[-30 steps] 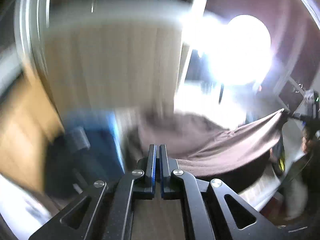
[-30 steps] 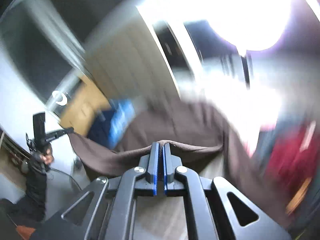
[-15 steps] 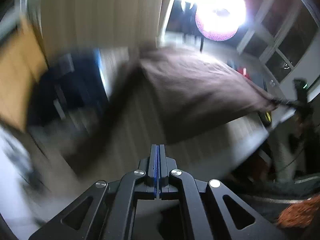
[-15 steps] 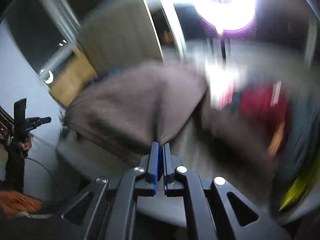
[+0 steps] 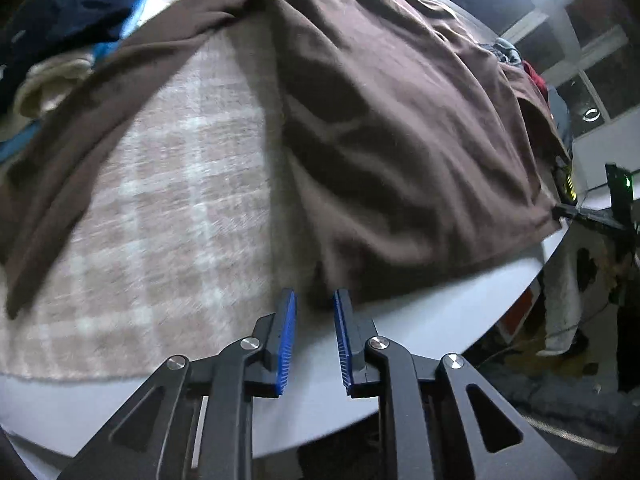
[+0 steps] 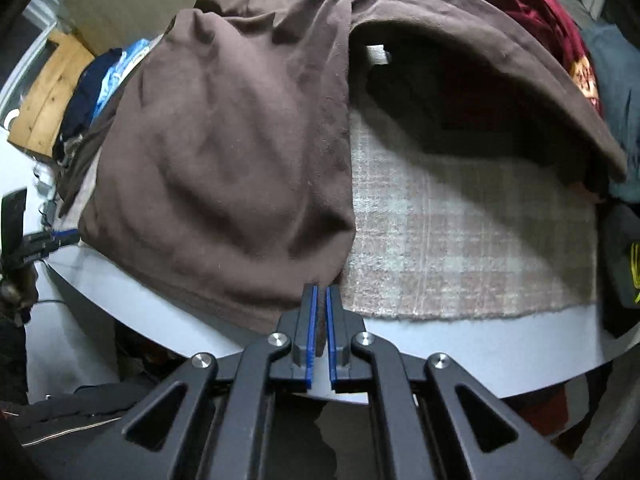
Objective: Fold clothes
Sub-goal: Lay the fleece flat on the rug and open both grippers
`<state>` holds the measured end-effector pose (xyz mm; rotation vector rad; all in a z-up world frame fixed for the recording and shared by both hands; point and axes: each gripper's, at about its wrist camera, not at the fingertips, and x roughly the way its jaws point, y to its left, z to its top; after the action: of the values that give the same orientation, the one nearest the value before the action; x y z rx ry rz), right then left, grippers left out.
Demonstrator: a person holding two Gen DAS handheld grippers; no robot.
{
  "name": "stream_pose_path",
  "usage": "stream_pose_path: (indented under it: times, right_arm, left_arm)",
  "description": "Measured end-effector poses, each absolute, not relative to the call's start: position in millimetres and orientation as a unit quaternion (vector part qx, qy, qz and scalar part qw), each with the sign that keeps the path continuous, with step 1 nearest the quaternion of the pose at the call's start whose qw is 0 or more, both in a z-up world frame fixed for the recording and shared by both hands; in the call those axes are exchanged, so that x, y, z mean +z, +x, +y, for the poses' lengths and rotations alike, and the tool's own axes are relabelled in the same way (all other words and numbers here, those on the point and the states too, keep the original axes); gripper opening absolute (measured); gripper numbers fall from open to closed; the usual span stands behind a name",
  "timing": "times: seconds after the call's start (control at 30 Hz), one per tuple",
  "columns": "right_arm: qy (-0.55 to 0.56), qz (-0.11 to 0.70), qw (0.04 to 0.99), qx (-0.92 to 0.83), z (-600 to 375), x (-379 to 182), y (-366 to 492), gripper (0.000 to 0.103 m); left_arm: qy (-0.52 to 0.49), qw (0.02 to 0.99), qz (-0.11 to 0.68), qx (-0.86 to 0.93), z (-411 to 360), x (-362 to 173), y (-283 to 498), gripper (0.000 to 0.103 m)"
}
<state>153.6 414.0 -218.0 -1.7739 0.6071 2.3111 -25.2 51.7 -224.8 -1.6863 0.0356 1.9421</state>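
Note:
A brown long-sleeved garment (image 5: 384,120) lies spread on a checked beige cloth (image 5: 172,200) over a white table (image 5: 440,320). One sleeve (image 5: 100,120) runs out to the left. My left gripper (image 5: 315,300) is open just in front of the garment's near hem corner, with the jaws apart and nothing between them. In the right wrist view the garment (image 6: 224,152) lies flat with its other sleeve (image 6: 480,60) arched to the right. My right gripper (image 6: 321,294) is nearly shut with a thin gap, at the hem's other corner; the hem edge just reaches the tips.
A pile of dark blue and light blue clothes (image 5: 80,8) sits at the far left. A dark red garment (image 6: 520,12) and a blue-grey one (image 6: 616,80) lie at the far right. The white table's edge (image 6: 480,344) curves close in front of both grippers.
The garment was held up in the air between both shut grippers; now it lies flat on the table. My left gripper has opened and let go. My right gripper has loosened slightly.

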Motion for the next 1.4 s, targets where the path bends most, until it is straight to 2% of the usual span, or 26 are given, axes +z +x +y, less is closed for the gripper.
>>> stream_pose_path:
  times: [0.1,0.17,0.2,0.23,0.37,0.43,0.53,0.63,0.7,0.77,0.87,0.93,0.97,1.0,1.1,1.23,1.27,1.3,1.33,1.4]
  right_arm:
    - [-0.594,0.205,0.082,0.774,416.2,-220.9,153.0,0.005]
    - [-0.593,0.209,0.080,0.773,419.0,-224.4,152.8,0.005]
    - [-0.595,0.210,0.079,0.772,420.1,-226.6,152.0,0.005]
    - [-0.596,0.212,0.077,0.771,421.3,-228.8,150.7,0.005]
    - [-0.585,0.219,0.059,0.779,422.8,-214.8,143.4,0.003]
    - [-0.572,0.218,0.045,0.790,418.6,-196.1,145.6,0.003]
    - [-0.569,0.209,0.032,0.795,414.0,-180.9,152.2,0.003]
    - [-0.593,0.191,0.030,0.782,409.3,-186.7,157.5,0.002]
    - [-0.621,0.180,0.035,0.762,400.2,-211.2,162.4,0.002]
    - [-0.642,0.178,0.038,0.745,401.9,-225.8,168.7,0.002]
    - [-0.639,0.170,0.051,0.749,407.6,-218.3,168.8,0.004]
    - [-0.615,0.195,0.060,0.762,419.5,-206.2,171.9,0.020]
    - [-0.602,0.208,0.065,0.768,425.8,-200.1,173.6,0.047]
    - [-0.589,0.221,0.064,0.775,429.8,-197.7,175.1,0.064]
    - [-0.572,0.237,0.058,0.783,433.2,-208.5,170.0,0.064]
    - [-0.589,0.217,0.047,0.777,415.5,-224.4,153.5,0.062]
    - [-0.598,0.208,0.043,0.773,412.0,-224.7,151.3,0.052]
    - [-0.606,0.200,0.040,0.769,408.7,-224.6,149.1,0.034]
    - [-0.606,0.195,0.043,0.770,409.7,-219.7,147.9,0.029]
    - [-0.582,0.191,0.065,0.788,424.5,-194.8,146.9,0.028]
  left_arm:
    - [-0.633,0.285,0.011,0.720,63.7,-234.9,-31.3,0.021]
    - [-0.631,0.290,0.015,0.720,66.7,-232.8,-31.8,0.016]
    - [-0.627,0.295,0.011,0.721,64.0,-223.8,-31.0,0.009]
    - [-0.623,0.299,0.006,0.722,61.2,-214.9,-30.2,0.007]
    - [-0.609,0.318,-0.010,0.727,50.3,-179.2,-27.1,0.006]
    - [-0.583,0.314,-0.002,0.750,33.0,-142.7,-12.2,0.005]
    - [-0.573,0.298,0.015,0.764,9.8,-119.7,19.6,0.005]
    - [-0.610,0.279,-0.001,0.741,4.5,-160.7,32.6,0.004]
    - [-0.637,0.268,-0.020,0.722,6.4,-194.9,34.1,0.003]
    - [-0.662,0.251,-0.007,0.706,9.0,-222.2,34.0,0.000]
    - [-0.668,0.241,0.001,0.704,4.7,-226.0,33.0,0.000]
    - [-0.651,0.242,-0.009,0.720,-4.7,-208.0,29.8,0.002]
    - [-0.643,0.244,-0.015,0.726,-7.5,-199.6,27.7,0.004]
    - [-0.638,0.245,-0.017,0.729,-7.0,-194.7,25.7,0.007]
    - [-0.635,0.249,-0.006,0.731,6.7,-192.5,15.1,0.010]
    - [-0.642,0.264,0.012,0.720,27.9,-194.5,6.5,0.010]
    - [-0.640,0.272,0.022,0.719,38.7,-192.5,6.8,0.010]
    - [-0.636,0.279,0.029,0.719,47.8,-189.5,6.7,0.010]
    - [-0.632,0.287,0.032,0.720,56.8,-186.1,4.6,0.010]
    - [-0.622,0.301,0.033,0.722,72.3,-179.5,-3.1,0.017]
